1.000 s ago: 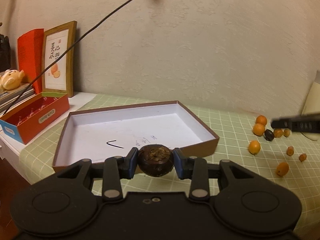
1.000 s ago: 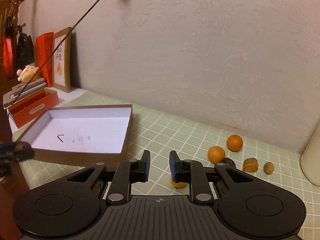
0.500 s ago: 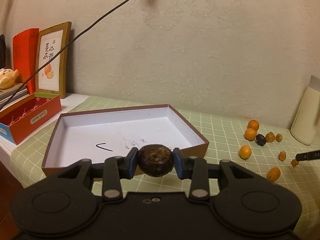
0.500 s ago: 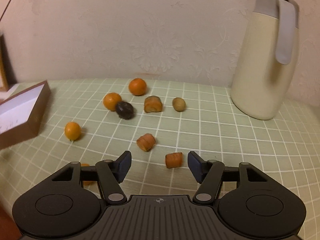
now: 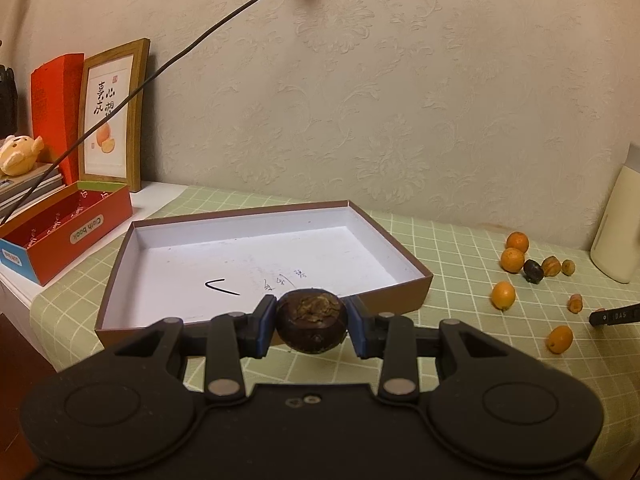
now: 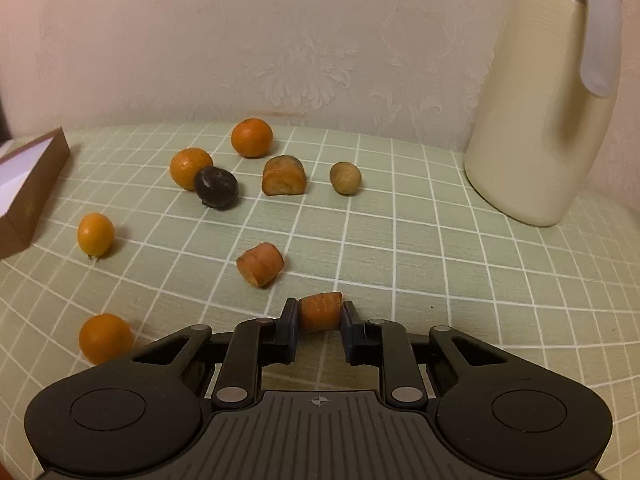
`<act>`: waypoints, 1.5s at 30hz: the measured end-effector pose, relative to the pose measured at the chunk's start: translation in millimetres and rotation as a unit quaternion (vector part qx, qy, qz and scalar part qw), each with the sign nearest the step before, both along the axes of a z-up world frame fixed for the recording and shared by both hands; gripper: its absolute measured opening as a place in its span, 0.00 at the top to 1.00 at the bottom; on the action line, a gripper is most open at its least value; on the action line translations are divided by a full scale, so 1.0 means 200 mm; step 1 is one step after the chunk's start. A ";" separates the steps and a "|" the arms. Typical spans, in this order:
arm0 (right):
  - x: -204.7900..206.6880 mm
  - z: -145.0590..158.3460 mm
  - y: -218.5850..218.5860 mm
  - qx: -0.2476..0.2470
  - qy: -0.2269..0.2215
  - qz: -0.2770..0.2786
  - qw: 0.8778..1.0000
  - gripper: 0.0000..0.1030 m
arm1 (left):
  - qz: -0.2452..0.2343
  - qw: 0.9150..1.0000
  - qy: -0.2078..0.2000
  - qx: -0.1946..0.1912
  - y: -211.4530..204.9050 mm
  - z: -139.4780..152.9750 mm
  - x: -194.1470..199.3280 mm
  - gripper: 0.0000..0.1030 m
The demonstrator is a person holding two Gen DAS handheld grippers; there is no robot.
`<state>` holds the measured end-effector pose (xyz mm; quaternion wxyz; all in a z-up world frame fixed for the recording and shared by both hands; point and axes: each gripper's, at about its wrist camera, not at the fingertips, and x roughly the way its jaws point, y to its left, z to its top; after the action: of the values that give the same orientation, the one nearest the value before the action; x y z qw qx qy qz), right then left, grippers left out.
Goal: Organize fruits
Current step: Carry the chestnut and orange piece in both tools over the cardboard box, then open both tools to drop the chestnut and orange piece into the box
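Note:
My left gripper [image 5: 312, 326] is shut on a dark brown round fruit [image 5: 312, 320] and holds it just in front of the near edge of an open brown box with a white inside [image 5: 256, 264]. My right gripper [image 6: 319, 314] is shut on a small orange carrot piece [image 6: 320, 311] low over the checked cloth. Loose on the cloth are several orange fruits [image 6: 252, 138], a dark fruit [image 6: 216, 187], another carrot piece [image 6: 260, 270], a brown-orange chunk [image 6: 284, 176] and a small tan fruit [image 6: 345, 178]. The box corner shows at the left [image 6: 36, 184].
A cream jug [image 6: 544, 112] stands at the back right by the wall. A red open box [image 5: 68, 228], a framed picture [image 5: 110, 116] and a plush toy [image 5: 18, 156] sit at the far left. A black cable [image 5: 160, 72] hangs across.
My right gripper swung from the box side to the fruit pile, came down and closed on the carrot piece. My left gripper kept hold of the dark fruit near the box.

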<state>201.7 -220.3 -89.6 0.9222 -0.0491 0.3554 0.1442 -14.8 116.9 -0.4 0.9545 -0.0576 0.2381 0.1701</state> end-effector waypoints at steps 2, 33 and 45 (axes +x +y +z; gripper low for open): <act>-0.01 0.01 0.01 0.001 0.002 0.006 1.000 0.79 | 0.001 1.000 -0.002 0.002 0.00 0.00 -0.01 0.73; -0.48 0.46 1.08 0.090 -0.102 0.264 0.955 0.79 | 0.080 0.997 -0.008 0.018 0.29 0.07 -0.11 0.73; -0.17 0.39 1.29 0.100 -0.072 0.249 0.961 0.79 | 0.133 0.991 0.008 0.005 0.57 0.01 0.03 0.73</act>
<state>167.5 38.2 -11.7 0.8805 -0.0538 0.2489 0.3998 -8.1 231.9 1.7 0.9219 -0.0823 0.2348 0.2971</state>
